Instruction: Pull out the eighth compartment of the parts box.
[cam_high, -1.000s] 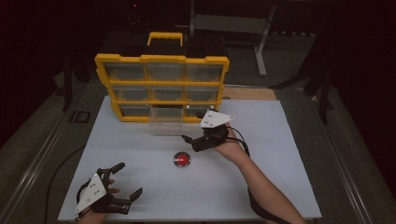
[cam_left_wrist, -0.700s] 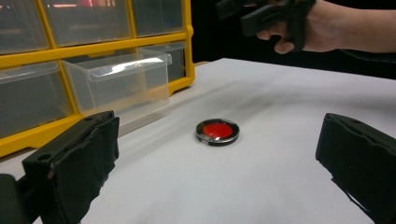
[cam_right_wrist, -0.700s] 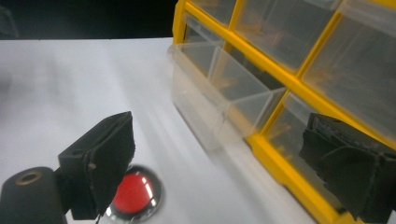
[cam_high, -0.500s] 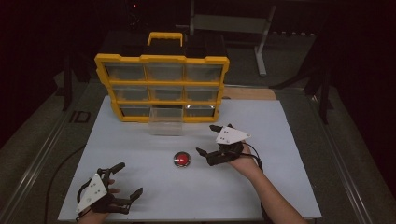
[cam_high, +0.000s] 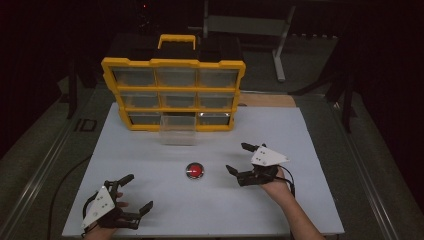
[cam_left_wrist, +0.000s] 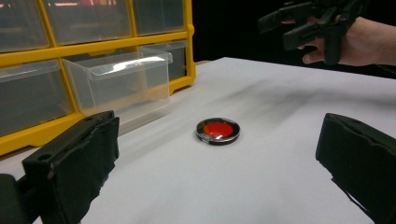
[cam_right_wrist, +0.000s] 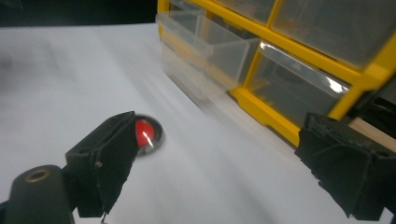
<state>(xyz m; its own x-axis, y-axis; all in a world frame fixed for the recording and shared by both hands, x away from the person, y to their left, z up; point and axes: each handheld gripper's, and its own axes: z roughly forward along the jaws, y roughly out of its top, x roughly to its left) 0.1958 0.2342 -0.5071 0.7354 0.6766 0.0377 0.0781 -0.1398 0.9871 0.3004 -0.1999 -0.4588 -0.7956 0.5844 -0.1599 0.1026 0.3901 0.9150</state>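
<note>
**Red disc lies flat, right gripper pulled back**

The round red-topped disc (cam_high: 194, 170) lies flat on the white table (cam_high: 300, 130), face up, with no long axis, in front of the pulled-out clear drawer (cam_high: 177, 131). The right gripper (cam_high: 239, 160), jaws wide and empty, has withdrawn from the drawer to beside the disc. The left gripper (cam_high: 135, 192) stays put, wide open.

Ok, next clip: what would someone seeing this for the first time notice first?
Probably the yellow drawer organizer standing at the far edge of the white table, with its bottom-middle clear drawer pulled out. Next comes the small red round tin lying alone mid-table in front of that drawer. The right gripper hovers open just to its right, while the left gripper waits open at the near left corner.
</note>
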